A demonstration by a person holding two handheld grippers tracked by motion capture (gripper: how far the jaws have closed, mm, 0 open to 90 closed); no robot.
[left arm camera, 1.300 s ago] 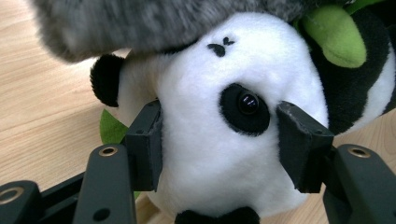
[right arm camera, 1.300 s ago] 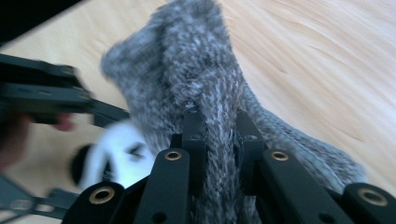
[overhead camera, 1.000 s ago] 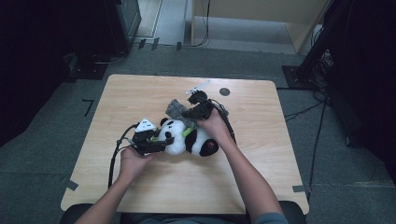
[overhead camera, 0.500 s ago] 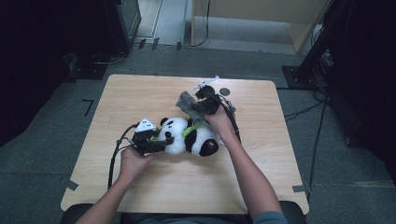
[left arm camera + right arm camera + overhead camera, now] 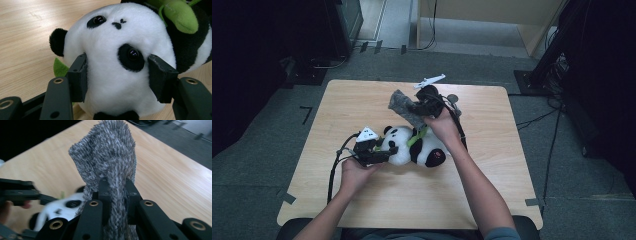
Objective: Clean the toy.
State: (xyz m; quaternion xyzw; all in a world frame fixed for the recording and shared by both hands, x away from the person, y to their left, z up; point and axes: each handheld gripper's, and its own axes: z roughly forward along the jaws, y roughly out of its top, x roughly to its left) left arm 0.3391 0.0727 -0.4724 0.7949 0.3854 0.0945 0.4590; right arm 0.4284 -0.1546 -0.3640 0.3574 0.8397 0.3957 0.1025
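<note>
Pinching the grey knitted cloth (image 5: pixel 110 162) above mid-surface, right claw (image 5: pixel 414 106) lifts; left claw (image 5: pixel 120 72) clamps the black-and-white plush panda's (image 5: pixel 412 147) head. Risk: cloth snagging, dragging panda free.

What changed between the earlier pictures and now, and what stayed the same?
The right gripper, shut on the grey cloth, lifted it up and away from the panda. The left gripper stayed clamped on the panda's head, and the panda kept its place on the table.
</note>
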